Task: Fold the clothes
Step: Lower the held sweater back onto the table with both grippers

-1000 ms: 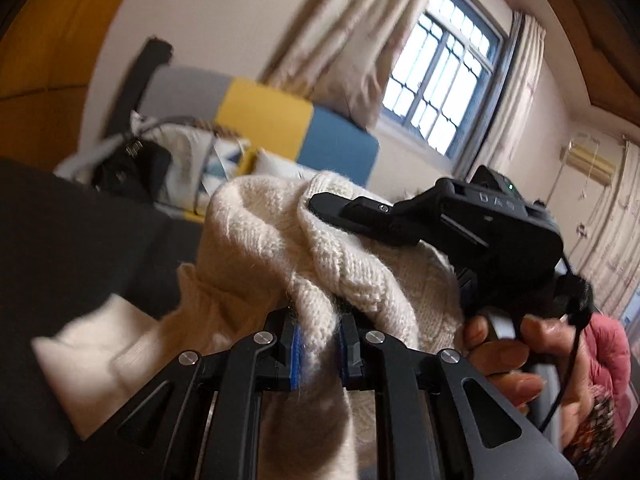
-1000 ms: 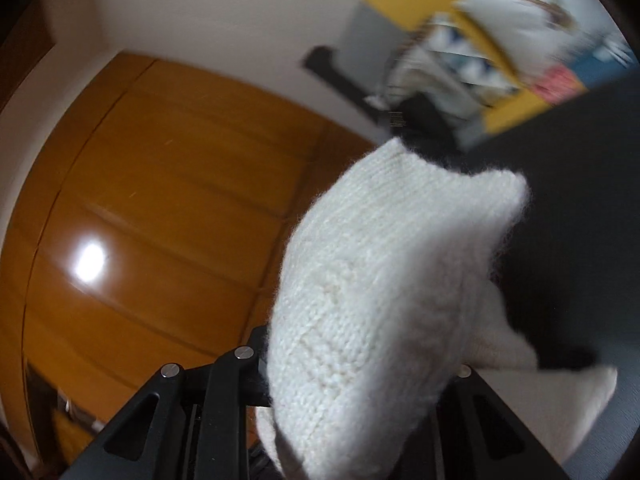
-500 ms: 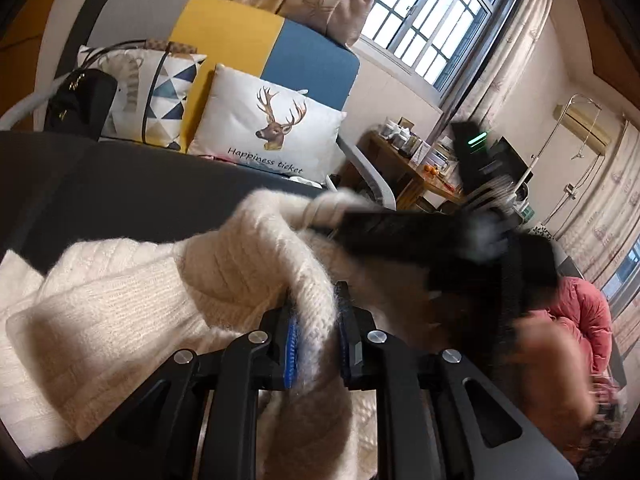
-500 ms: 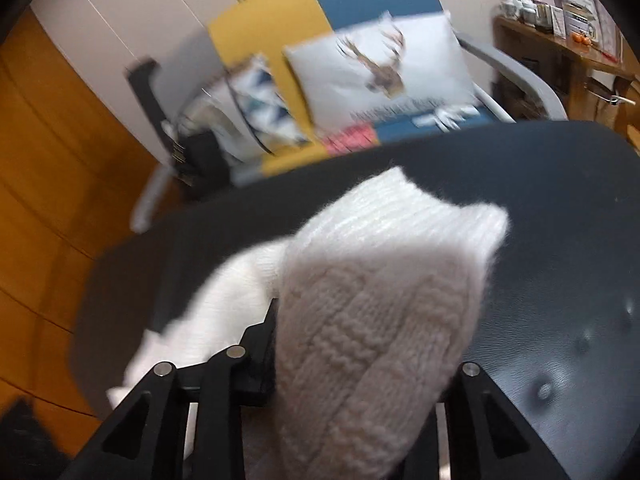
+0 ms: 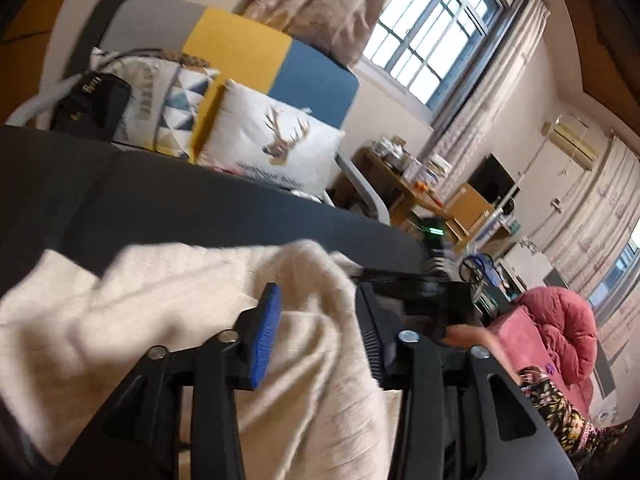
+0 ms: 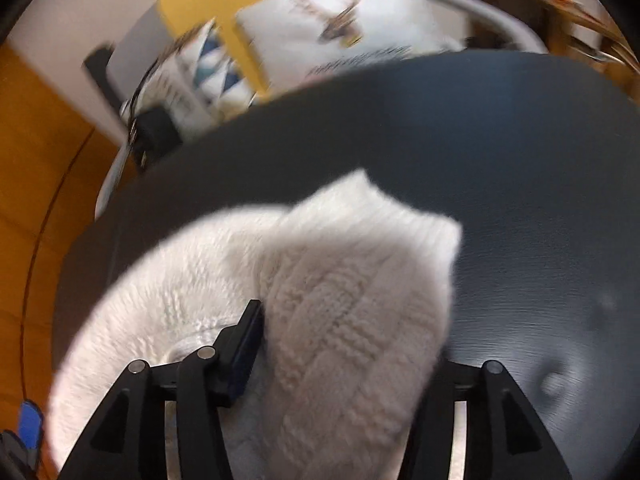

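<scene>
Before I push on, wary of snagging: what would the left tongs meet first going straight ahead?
Probably the cream sweater, bunched between the open left tongs; past it, the dark tabletop.

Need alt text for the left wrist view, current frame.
The left hand-held gripper, jaws apart after just opening, straddles a fold of cream knit sweater that lies on a dark table. The right hand-held gripper sits blurred just beyond. Behind are a deer cushion, a colour-block sofa and a barred window.
</scene>
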Demonstrator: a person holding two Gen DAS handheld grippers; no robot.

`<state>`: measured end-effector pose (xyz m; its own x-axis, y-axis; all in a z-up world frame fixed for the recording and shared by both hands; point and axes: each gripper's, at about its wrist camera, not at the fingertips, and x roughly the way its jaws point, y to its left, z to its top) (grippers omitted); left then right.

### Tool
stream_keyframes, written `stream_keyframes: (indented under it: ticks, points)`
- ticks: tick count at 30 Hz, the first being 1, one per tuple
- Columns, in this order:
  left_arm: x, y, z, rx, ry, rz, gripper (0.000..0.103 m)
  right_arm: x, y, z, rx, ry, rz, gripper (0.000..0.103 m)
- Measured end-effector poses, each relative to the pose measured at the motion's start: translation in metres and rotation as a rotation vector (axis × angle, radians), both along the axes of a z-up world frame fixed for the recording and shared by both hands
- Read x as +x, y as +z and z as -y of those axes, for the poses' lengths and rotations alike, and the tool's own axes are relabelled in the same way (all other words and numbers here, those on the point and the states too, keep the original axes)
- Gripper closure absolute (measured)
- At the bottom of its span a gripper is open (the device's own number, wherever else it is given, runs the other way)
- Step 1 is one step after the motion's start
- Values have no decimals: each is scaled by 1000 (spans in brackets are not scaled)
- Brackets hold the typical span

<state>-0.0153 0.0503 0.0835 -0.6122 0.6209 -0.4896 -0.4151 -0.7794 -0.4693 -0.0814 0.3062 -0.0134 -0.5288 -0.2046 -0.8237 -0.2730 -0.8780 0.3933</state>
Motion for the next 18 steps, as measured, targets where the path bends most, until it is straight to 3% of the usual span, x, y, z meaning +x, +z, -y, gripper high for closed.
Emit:
stream_keyframes:
  ticks: [4, 6, 9, 12, 15, 18]
  points:
    - [-4, -9, 37, -94, 131, -8, 49, 44, 33, -36, -15, -184, -102, 50]
    - [-10, -25, 47, -196, 185, 28, 49, 68, 47, -41, -24, -207, -150, 50]
    - [-18, -51, 56, -369, 244, 79, 49, 96, 58, -16, -10, -79, -217, 50]
    - [-14, -75, 48, -548, 234, 49, 49, 113, 64, 19, 25, 77, -252, 50]
    - [-10, -88, 34, -675, 209, -19, 49, 119, 43, 59, 85, 221, -221, 50]
    - [-12, -95, 33, -731, 222, -33, 36, 113, -4, 77, 237, 249, -22, 50]
